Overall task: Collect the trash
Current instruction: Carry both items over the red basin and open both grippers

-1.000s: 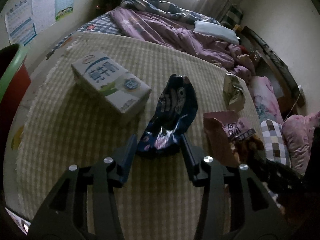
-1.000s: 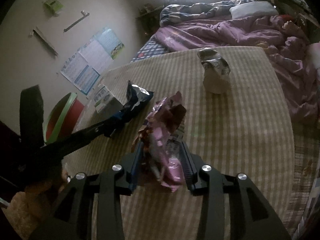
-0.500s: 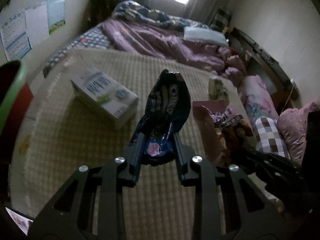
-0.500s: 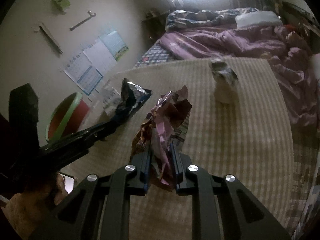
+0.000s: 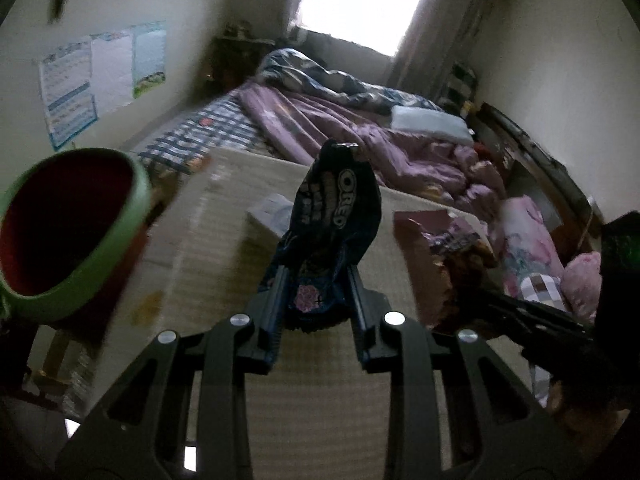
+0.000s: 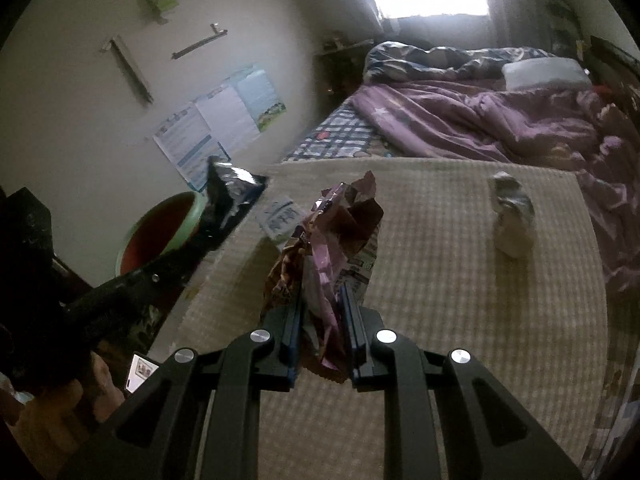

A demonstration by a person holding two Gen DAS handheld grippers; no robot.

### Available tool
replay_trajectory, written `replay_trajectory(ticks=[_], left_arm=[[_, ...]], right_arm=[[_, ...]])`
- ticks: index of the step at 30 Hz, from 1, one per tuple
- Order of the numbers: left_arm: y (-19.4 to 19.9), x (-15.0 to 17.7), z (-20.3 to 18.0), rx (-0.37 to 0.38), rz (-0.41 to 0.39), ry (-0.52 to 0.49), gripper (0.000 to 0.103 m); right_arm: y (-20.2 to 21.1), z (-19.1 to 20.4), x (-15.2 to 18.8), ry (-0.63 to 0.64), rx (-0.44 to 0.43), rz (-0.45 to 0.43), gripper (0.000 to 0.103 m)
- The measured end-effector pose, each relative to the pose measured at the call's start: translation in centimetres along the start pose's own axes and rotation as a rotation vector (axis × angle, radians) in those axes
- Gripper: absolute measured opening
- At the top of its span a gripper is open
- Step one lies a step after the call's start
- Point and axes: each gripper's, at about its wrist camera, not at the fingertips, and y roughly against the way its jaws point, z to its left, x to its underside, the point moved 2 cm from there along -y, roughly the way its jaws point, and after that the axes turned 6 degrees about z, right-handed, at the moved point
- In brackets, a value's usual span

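Compared with a second ago, both wrappers have left the beige checked mat and hang in the air, and the red bin with a green rim has swung from the far left edge well into the left view. The left hand-held gripper is clamped on the lower end of a dark blue Oreo wrapper, which stands upright and creased with its torn silver top uppermost. The right hand-held gripper pinches a crumpled pink and purple snack bag, narrow around its crushed base. Only the right view shows a silver foil wrapper standing alone on the far right of the mat, and the Oreo wrapper held near the bin. A white milk carton lies on the mat behind both wrappers, largely hidden in the left view. A purple quilt covers the far bed.
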Motion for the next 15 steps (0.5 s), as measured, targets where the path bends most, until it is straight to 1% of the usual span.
replay_trajectory(ticks=[6,11,15], left_arm=[[2.1,-0.7,5.5,-0.062,-0.040,0.092,0.028],[3.4,-0.7,9.4,-0.127,-0.057,0.138,0.028],[4.3,-0.2,12.0,-0.146,-0.067,0.175,0.028]], right_arm=[[-0.8,3.3,-1.6,0.046,-0.010,-0.019,0.018],[-1.9,6.5,-3.0,0.091,-0.035,-0.029,0.018],[-3.5,9.6,-3.6,0.132,-0.058,-0.020,0.018]])
